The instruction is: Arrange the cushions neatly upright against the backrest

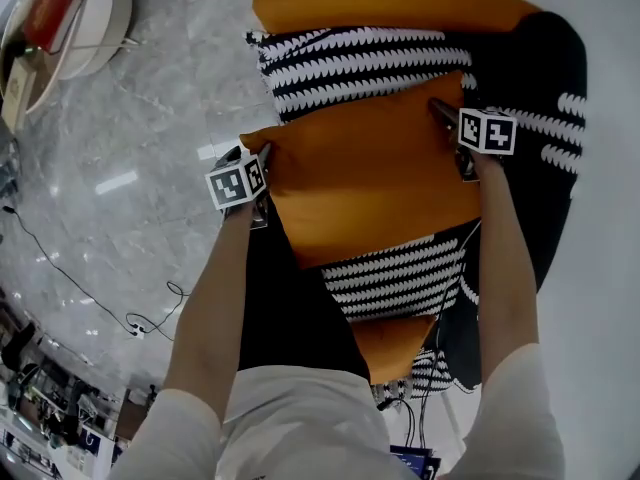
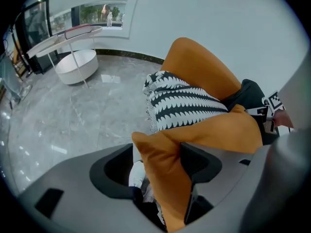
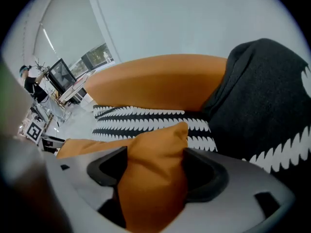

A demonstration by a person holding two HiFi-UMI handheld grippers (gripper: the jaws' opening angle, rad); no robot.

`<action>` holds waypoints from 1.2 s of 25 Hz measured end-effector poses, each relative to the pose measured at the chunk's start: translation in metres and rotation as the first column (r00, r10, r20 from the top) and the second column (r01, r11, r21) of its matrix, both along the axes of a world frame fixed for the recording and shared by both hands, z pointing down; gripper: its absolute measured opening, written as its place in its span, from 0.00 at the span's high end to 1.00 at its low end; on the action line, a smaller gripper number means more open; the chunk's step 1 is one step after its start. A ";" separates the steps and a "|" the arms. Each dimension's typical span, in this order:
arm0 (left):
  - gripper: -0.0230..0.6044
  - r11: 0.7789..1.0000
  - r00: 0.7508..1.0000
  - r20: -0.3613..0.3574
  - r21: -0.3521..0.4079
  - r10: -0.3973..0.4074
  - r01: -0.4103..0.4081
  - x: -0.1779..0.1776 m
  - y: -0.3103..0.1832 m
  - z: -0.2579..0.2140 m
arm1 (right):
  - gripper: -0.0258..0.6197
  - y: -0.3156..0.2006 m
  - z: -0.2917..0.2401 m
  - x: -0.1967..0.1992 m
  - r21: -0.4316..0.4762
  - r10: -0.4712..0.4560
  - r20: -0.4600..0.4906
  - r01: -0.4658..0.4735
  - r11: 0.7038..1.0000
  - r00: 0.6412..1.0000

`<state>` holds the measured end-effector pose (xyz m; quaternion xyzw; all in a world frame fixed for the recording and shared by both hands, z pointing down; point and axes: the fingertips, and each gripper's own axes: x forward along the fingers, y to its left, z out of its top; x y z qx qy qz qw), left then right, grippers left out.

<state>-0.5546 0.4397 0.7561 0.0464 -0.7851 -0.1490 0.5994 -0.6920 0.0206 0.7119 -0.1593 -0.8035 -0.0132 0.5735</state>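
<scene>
A plain orange cushion (image 1: 380, 173) lies tilted across the seat, over a black-and-white patterned cushion (image 1: 350, 63) that leans on the orange backrest (image 1: 390, 3). My left gripper (image 1: 262, 163) stands at the orange cushion's left corner, my right gripper (image 1: 447, 120) at its far right corner. In the left gripper view the corner of the orange cushion (image 2: 167, 178) sits between the wide jaws of the left gripper (image 2: 160, 166), with a gap on its left side. In the right gripper view the orange cushion (image 3: 153, 178) likewise lies loosely between the wide jaws of the right gripper (image 3: 155, 171).
A second patterned cushion (image 1: 400, 273) and another orange cushion (image 1: 395, 343) lie nearer me, under the held one. A dark cushion (image 1: 555, 98) fills the seat's right side. A white round table (image 1: 95, 18) stands at the far left on the marble floor (image 1: 130, 218); cables (image 1: 150, 318) trail there.
</scene>
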 end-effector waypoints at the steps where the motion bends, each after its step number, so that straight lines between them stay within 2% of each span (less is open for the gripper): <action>1: 0.48 1.000 1.000 -0.008 0.011 0.014 -0.014 0.000 -0.002 0.001 | 0.41 0.002 0.003 0.001 -0.008 0.014 -0.015 -0.014 1.000 1.000; 3: 0.65 0.998 0.998 -0.013 0.017 0.065 -0.064 -0.001 -0.012 0.001 | 0.47 0.003 0.007 0.006 -0.035 0.032 -0.034 -0.033 0.999 0.999; 8: 0.82 0.988 0.989 -0.018 -0.030 0.148 -0.148 0.004 -0.026 -0.006 | 0.69 -0.007 0.001 0.023 -0.071 0.034 -0.034 -0.037 0.997 0.999; 13: 0.88 0.973 0.974 0.001 -0.055 0.225 -0.225 0.002 -0.028 -0.023 | 0.85 -0.004 -0.012 0.034 -0.072 -0.007 0.007 0.007 0.997 1.000; 17: 0.89 0.954 0.955 0.044 -0.066 0.294 -0.291 -0.006 -0.037 -0.051 | 0.88 -0.020 -0.039 0.053 -0.067 0.019 0.036 -0.017 0.998 0.999; 19: 0.89 0.942 0.941 0.074 -0.076 0.331 -0.326 -0.014 -0.048 -0.070 | 0.89 -0.035 -0.056 0.068 -0.088 0.068 0.062 -0.062 0.994 0.996; 22: 0.89 0.913 0.906 0.121 -0.103 0.406 -0.395 -0.035 -0.069 -0.097 | 0.90 -0.061 -0.080 0.094 -0.122 0.180 0.096 -0.168 0.978 0.979; 26: 0.89 0.873 0.853 0.189 -0.145 0.486 -0.466 -0.061 -0.099 -0.139 | 0.91 -0.090 -0.110 0.128 -0.115 0.287 0.162 -0.271 0.956 0.944; 28: 0.89 0.837 0.808 0.220 -0.187 0.546 -0.515 -0.074 -0.115 -0.163 | 0.91 -0.101 -0.128 0.144 -0.111 0.348 0.200 -0.332 0.937 0.916; 30: 0.89 0.798 0.759 0.249 -0.225 0.602 -0.559 -0.095 -0.134 -0.184 | 0.91 -0.111 -0.145 0.157 -0.124 0.424 0.245 -0.406 0.906 0.872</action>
